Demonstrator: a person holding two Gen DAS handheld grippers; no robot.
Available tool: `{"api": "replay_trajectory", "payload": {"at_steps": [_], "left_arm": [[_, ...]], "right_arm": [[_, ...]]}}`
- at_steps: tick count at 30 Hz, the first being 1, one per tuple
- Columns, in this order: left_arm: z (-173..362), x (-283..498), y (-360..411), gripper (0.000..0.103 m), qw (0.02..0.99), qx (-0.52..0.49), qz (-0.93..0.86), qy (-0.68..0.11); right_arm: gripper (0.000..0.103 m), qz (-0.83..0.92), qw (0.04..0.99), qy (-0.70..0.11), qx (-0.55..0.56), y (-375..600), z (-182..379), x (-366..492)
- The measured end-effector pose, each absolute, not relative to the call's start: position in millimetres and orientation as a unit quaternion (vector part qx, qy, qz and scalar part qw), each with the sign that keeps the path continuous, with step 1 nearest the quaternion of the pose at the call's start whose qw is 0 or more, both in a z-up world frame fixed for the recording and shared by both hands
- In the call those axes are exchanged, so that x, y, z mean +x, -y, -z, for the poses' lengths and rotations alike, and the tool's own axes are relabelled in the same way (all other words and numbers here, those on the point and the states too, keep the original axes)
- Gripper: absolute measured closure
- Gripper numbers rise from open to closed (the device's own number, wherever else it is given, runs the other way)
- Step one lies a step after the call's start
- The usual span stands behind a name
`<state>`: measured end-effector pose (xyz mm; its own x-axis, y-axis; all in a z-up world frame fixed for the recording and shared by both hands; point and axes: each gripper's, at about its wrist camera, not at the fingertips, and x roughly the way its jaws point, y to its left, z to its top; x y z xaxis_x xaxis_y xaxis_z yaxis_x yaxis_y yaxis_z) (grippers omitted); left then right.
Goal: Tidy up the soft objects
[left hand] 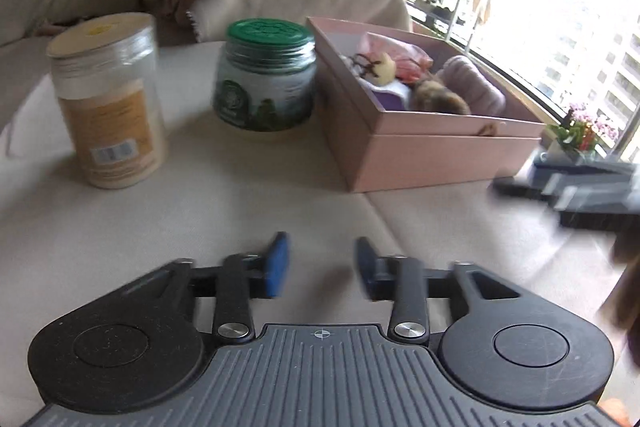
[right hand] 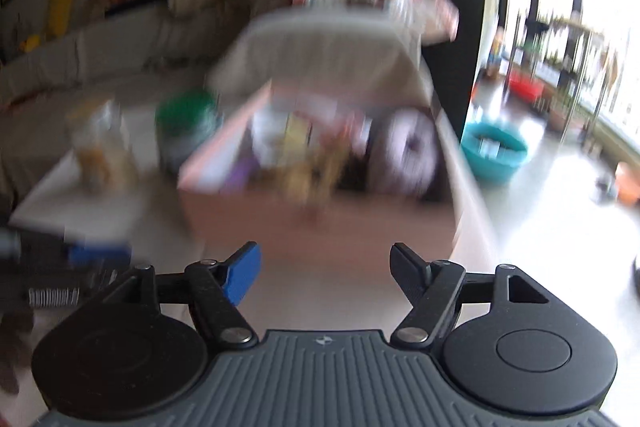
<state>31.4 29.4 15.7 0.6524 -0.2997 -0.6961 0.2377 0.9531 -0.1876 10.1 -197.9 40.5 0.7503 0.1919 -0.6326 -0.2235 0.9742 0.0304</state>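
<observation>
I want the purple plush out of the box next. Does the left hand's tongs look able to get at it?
Probably yes. The pink box is open-topped, the purple plush lies exposed at its far end, and the left tongs are open and empty, with bare cushion ahead.

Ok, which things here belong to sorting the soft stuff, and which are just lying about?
For the job:
pink box
soft toys in it
purple plush ring
both grippers, left and right, open and empty

Lying about:
clear tan-filled jar
green-lidded jar
</observation>
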Motion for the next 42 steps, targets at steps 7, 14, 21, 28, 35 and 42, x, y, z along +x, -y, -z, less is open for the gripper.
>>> {"api": "replay_trajectory", "payload": {"at_steps": [7,14,21,28,35,42], "left_arm": [[-11,22,2,0.037,0.925,-0.008,0.105,-0.366],[-5,13,22,0.037,0.942,0.015,0.049,-0.332],[-4,12,21,0.037,0.946,0.010,0.040,-0.322],[-4,13,21,0.037,0.946,0.011,0.040,-0.322],[-4,13,21,0.037,0.946,0.011,0.040,-0.322],[-4,13,21,0.037,0.946,0.011,0.040,-0.322]], "right_arm": [[0.008,-0.069,0.932,-0.355,-0.033,191,-5,8],[0.000,-0.029,0.937,-0.347,-0.007,203,-2,12],[0.000,-0.029,0.943,-0.331,-0.004,204,2,9],[0.000,-0.027,0.943,-0.331,-0.003,203,2,10],[0.000,-0.027,0.943,-0.331,-0.003,202,2,10],[0.000,-0.027,0.943,-0.331,-0.003,203,2,10]]}}
